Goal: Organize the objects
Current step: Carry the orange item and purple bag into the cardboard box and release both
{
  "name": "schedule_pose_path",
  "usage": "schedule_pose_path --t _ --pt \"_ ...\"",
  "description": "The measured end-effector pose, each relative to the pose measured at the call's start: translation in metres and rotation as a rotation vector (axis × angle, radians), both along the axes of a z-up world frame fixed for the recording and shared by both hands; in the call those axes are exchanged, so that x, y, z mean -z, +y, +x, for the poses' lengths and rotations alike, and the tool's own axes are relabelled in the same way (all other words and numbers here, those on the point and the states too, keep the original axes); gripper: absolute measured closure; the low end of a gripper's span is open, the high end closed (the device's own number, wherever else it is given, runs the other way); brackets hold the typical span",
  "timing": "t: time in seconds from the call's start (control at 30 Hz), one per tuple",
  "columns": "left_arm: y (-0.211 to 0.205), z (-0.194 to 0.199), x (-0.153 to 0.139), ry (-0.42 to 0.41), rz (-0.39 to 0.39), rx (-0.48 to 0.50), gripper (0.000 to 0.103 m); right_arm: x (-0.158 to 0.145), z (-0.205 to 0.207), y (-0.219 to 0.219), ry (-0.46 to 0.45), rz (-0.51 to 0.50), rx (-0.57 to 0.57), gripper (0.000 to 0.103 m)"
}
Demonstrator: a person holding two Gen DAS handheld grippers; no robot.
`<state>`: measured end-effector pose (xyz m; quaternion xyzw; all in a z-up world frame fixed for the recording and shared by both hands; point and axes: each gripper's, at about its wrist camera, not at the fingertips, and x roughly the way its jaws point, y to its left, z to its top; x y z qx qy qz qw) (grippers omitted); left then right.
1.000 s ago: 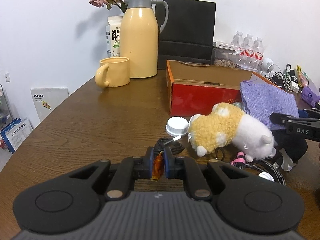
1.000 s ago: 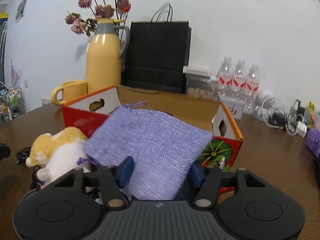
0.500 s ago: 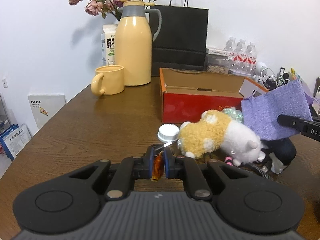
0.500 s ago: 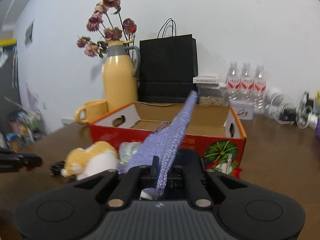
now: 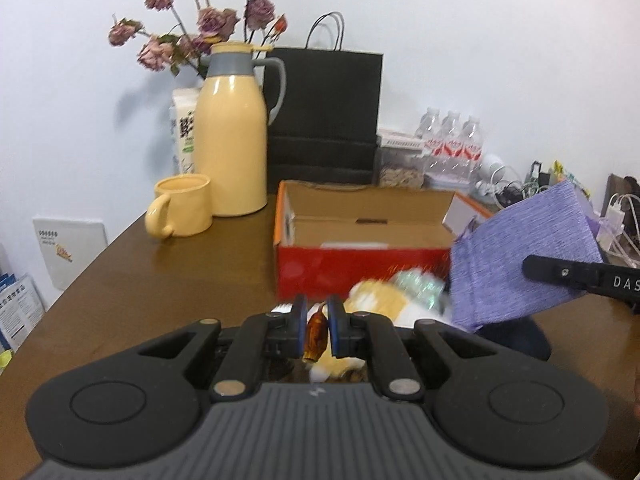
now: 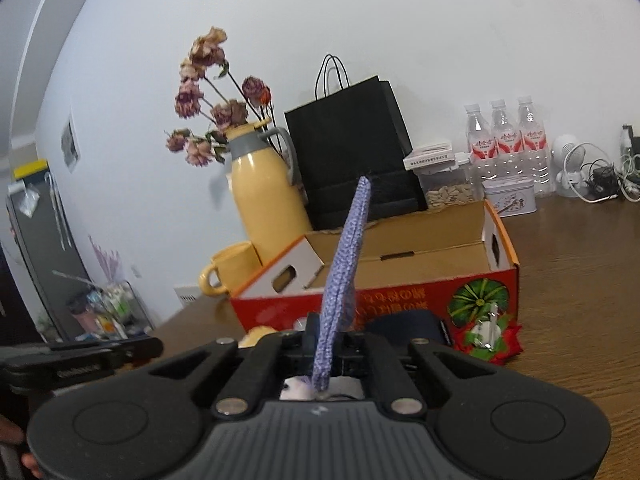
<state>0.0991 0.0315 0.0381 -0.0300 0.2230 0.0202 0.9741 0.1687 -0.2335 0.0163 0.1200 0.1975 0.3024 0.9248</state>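
Note:
My left gripper (image 5: pixel 317 326) is shut on a small amber object (image 5: pixel 314 334) and holds it above the table, in front of the open red cardboard box (image 5: pixel 352 268). My right gripper (image 6: pixel 328 354) is shut on a purple woven pouch (image 6: pixel 344 280), seen edge-on; the pouch also shows in the left wrist view (image 5: pixel 524 264), lifted at the box's right end. A yellow and white plush toy (image 5: pixel 378 300) lies on the table below, partly hidden by my left gripper. The box (image 6: pixel 400 280) stands just ahead of the right gripper.
A yellow thermos (image 5: pixel 234 136) with dried flowers behind it, a yellow mug (image 5: pixel 182 210) and a black paper bag (image 5: pixel 326 116) stand behind the box. Water bottles (image 5: pixel 450 148) and tangled cables (image 5: pixel 512 184) are at the back right. A dark object (image 5: pixel 516 336) lies under the pouch.
Both grippers have risen. The right gripper shut on the purple pouch and lifted it off the table. The left gripper kept its hold on the amber object and moved toward the box.

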Motion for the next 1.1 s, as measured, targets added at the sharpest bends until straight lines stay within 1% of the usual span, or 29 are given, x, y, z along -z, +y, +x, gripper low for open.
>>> schedule_pose_path --t 0.23,0.37,0.5,0.7,0.87,0.97,1.1 --pt "-0.016 0.031 -0.026 -0.063 -0.017 0.029 0.091 -0.024 0.024 0.004 -0.026 0.062 -0.012 0.102" --pt "-0.022 0.061 -0.038 -0.087 -0.033 0.03 0.092 -0.034 0.053 0.009 -0.021 0.083 -0.004 0.102" --pt "-0.026 0.094 -0.042 -0.094 -0.054 0.029 0.092 -0.033 0.089 0.013 0.003 0.097 0.007 0.102" --pt "-0.029 0.147 -0.032 -0.062 -0.085 0.031 0.092 -0.016 0.146 0.017 0.07 0.097 0.023 0.102" --pt "-0.021 0.187 -0.018 -0.011 -0.128 0.023 0.092 0.003 0.184 0.02 0.136 0.084 0.03 0.102" --pt "-0.017 0.207 -0.01 0.021 -0.15 0.023 0.092 0.015 0.198 0.021 0.168 0.068 0.031 0.102" --pt "-0.013 0.226 0.003 0.069 -0.174 0.031 0.092 0.025 0.209 0.022 0.201 0.021 0.053 0.102"
